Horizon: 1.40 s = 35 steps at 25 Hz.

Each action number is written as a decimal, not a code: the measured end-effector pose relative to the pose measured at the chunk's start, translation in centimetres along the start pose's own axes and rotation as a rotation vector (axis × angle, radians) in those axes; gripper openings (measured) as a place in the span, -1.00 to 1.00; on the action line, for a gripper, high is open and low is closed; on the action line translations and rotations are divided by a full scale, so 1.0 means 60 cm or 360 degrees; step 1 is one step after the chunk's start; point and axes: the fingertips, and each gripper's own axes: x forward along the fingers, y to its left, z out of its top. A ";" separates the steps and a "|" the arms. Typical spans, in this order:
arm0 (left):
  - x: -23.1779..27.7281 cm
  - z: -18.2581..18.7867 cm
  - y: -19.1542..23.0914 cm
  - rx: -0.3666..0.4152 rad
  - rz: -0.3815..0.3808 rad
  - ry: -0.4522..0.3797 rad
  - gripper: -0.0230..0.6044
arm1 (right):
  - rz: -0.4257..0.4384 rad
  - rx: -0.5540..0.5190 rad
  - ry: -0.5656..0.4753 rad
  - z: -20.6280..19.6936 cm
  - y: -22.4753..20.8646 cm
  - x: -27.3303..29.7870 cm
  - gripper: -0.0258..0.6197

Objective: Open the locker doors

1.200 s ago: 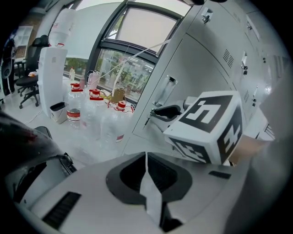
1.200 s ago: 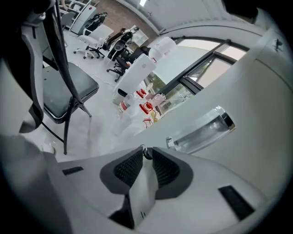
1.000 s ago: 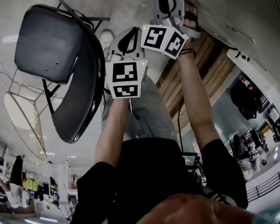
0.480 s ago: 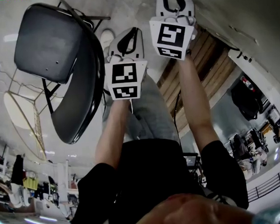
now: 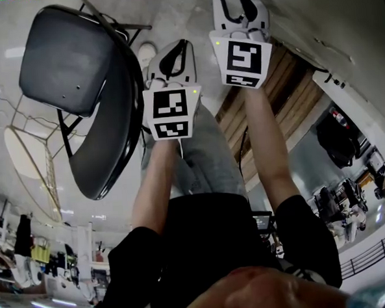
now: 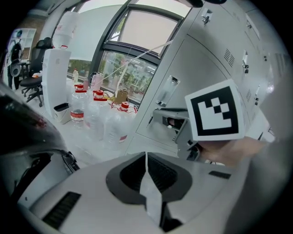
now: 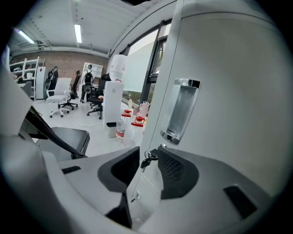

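At far left in the head view stands a dark chair (image 5: 76, 66), clear of the work. Next to it the left gripper (image 5: 173, 53) is held in front of the person. Its own view shows the jaws (image 6: 146, 157) pressed together with nothing between them, pointing at the floor before the lockers (image 6: 201, 68), past a cluster of bottles (image 6: 87, 109). It takes no part in the step.

Further right and higher, the right gripper (image 5: 238, 1) is up against a locker door (image 7: 229, 91). Its jaws (image 7: 149, 153) have just been opening and stand at a middling gap. The key (image 7: 146, 161), in the lock near the door's left edge, sits between them, and the pads do not seem to press on it. A chrome handle (image 7: 181, 109) is fixed just above and to the right of the lock. The door itself looks closed.

The step in hand seems to be getting this door off its latch.

- If the lock is freed, the sound move is to close squarely on the key head, pads flat on its faces, so that it cannot twist out.
- The pull should then be gentle and follow the door's arc, not straight back.
- A skewed grip could bend the key or slip off.
- The dangling second key may snag a pad, so the jaws should close slowly.
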 end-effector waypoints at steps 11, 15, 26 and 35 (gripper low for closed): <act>0.003 -0.004 -0.003 0.0009 -0.0026 -0.0001 -0.86 | -0.0014 0.0077 -0.0182 0.062 -0.030 -0.009 -0.49; 0.004 -0.005 -0.004 -0.0009 -0.0025 -0.0002 -0.86 | -0.0019 0.0169 -0.0252 0.083 -0.039 -0.006 -0.48; 0.005 0.010 -0.032 -0.0010 -0.0105 -0.0040 -0.86 | -0.0089 0.0315 -0.0246 0.098 -0.047 0.002 -0.51; 0.003 -0.001 -0.036 0.0008 -0.0130 -0.0026 -0.86 | -0.0032 0.0316 -0.0247 0.089 -0.030 -0.023 -0.56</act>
